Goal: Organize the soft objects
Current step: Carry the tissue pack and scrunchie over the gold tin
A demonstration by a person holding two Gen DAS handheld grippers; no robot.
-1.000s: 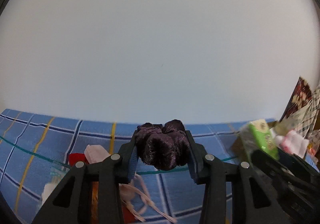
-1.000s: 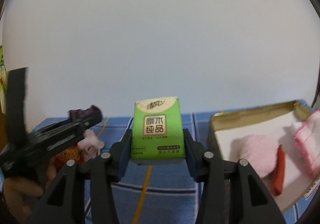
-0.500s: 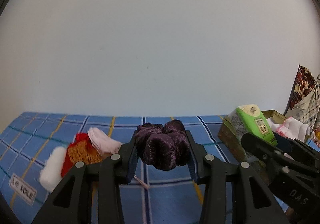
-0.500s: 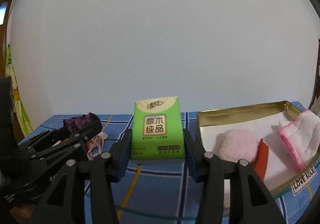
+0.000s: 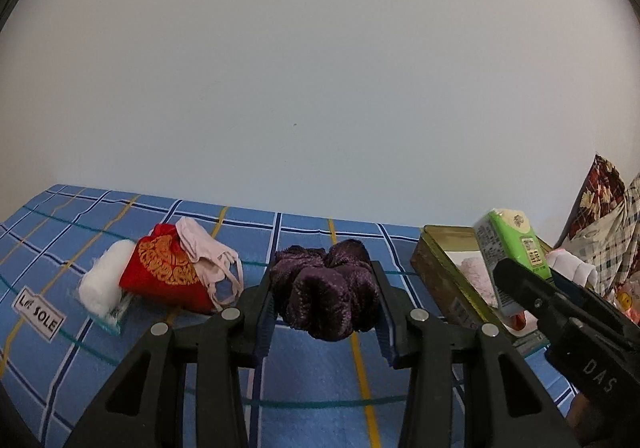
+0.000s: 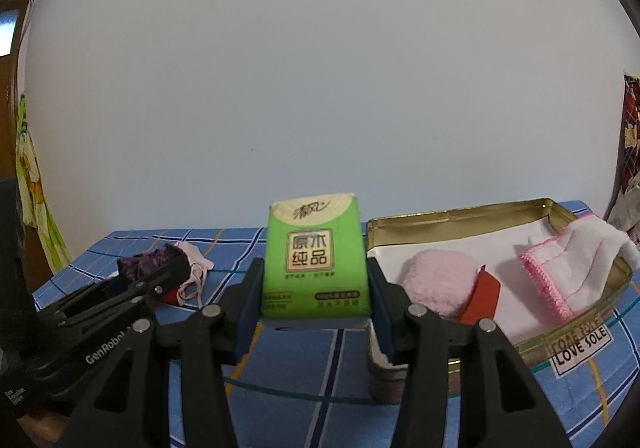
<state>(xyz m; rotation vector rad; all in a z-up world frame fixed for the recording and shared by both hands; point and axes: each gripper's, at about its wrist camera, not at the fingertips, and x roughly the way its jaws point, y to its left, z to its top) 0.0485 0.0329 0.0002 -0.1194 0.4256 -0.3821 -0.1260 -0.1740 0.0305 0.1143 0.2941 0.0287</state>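
My left gripper (image 5: pixel 325 302) is shut on a dark purple velvet scrunchie (image 5: pixel 326 290), held above the blue checked tablecloth. My right gripper (image 6: pixel 314 296) is shut on a green tissue pack (image 6: pixel 314 258), held just left of an open gold tin (image 6: pixel 452 214). The tin holds a pink fluffy pad (image 6: pixel 438 282), a red piece (image 6: pixel 480 298) and a white cloth with pink edging (image 6: pixel 572 260). In the left wrist view the tin (image 5: pixel 434 268) and the tissue pack (image 5: pixel 514 244) are at the right. In the right wrist view the left gripper with the scrunchie (image 6: pixel 146 266) is at the left.
On the cloth to the left lie a red and gold pouch (image 5: pixel 166 276), a pale pink face mask (image 5: pixel 204 254) and a white cotton roll (image 5: pixel 104 282). Patterned fabric (image 5: pixel 600 224) hangs at the far right. A white wall stands behind the table.
Both grippers have tilted down a little, so more of the table shows. The tin and the pile of soft things sit lower and nearer in view. Both holds are unchanged.
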